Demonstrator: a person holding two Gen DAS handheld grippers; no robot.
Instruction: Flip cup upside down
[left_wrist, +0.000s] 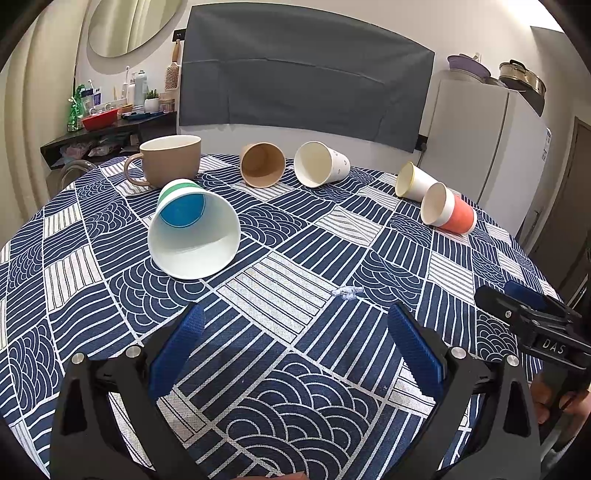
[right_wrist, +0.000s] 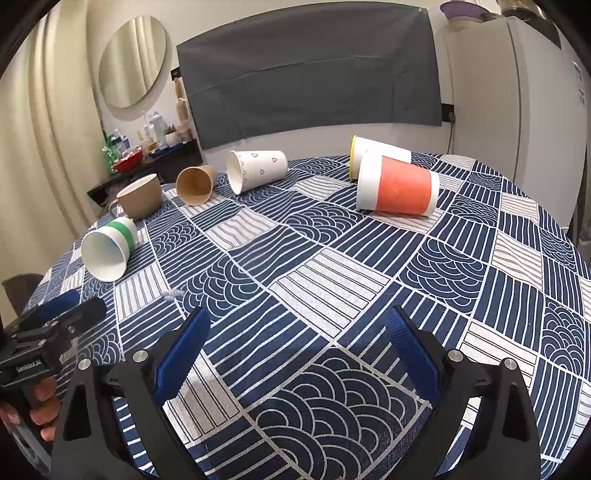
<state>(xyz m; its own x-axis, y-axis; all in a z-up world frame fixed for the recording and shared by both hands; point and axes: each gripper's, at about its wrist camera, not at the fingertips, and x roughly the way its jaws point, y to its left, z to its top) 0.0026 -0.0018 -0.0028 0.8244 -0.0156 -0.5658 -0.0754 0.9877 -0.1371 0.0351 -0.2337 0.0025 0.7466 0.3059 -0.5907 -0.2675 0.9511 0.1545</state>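
Several paper cups lie on their sides on the patterned table: a green-banded cup (left_wrist: 194, 229) (right_wrist: 108, 249), a brown cup (left_wrist: 262, 164) (right_wrist: 195, 184), a white heart-print cup (left_wrist: 320, 164) (right_wrist: 256, 170), a yellow-rimmed cup (left_wrist: 414, 181) (right_wrist: 380, 149) and an orange cup (left_wrist: 447, 208) (right_wrist: 397, 188). A beige mug (left_wrist: 171, 159) (right_wrist: 139, 201) stands upright. My left gripper (left_wrist: 295, 317) is open and empty, the green-banded cup ahead of it to the left. My right gripper (right_wrist: 297, 321) is open and empty, the orange cup ahead to the right.
The round table wears a blue and white tablecloth (left_wrist: 295, 258) (right_wrist: 332, 258). A small clear object (left_wrist: 346, 291) lies on it. A cluttered shelf (left_wrist: 110, 118) stands at the back left, a white fridge (left_wrist: 487, 140) at the back right.
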